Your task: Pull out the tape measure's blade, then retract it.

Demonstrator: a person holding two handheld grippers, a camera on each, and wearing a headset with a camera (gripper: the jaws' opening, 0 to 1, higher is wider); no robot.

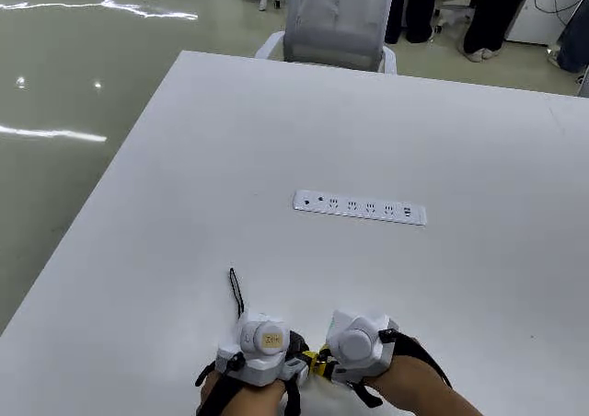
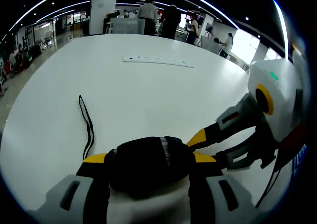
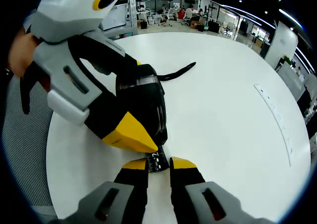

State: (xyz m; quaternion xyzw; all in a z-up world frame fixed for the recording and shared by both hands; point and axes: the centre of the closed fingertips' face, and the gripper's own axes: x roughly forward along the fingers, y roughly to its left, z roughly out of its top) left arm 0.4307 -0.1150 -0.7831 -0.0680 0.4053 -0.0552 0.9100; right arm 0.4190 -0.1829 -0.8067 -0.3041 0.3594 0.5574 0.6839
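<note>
A black tape measure (image 2: 148,167) sits between the yellow-tipped jaws of my left gripper (image 2: 151,159), which is shut on its case. Its black wrist strap (image 2: 86,125) trails over the white table. In the right gripper view the case (image 3: 143,102) is just ahead, and a short stub of blade (image 3: 157,160) sticks out of it. My right gripper (image 3: 157,164) is shut on that blade end. In the head view the left gripper (image 1: 276,356) and the right gripper (image 1: 345,356) sit almost touching at the near table edge, hiding most of the tape measure.
A white power strip (image 1: 359,207) lies flat mid-table, well beyond the grippers. The white table (image 1: 230,158) stretches wide on all sides. A grey office chair (image 1: 336,16) stands at the far edge, with people standing behind it.
</note>
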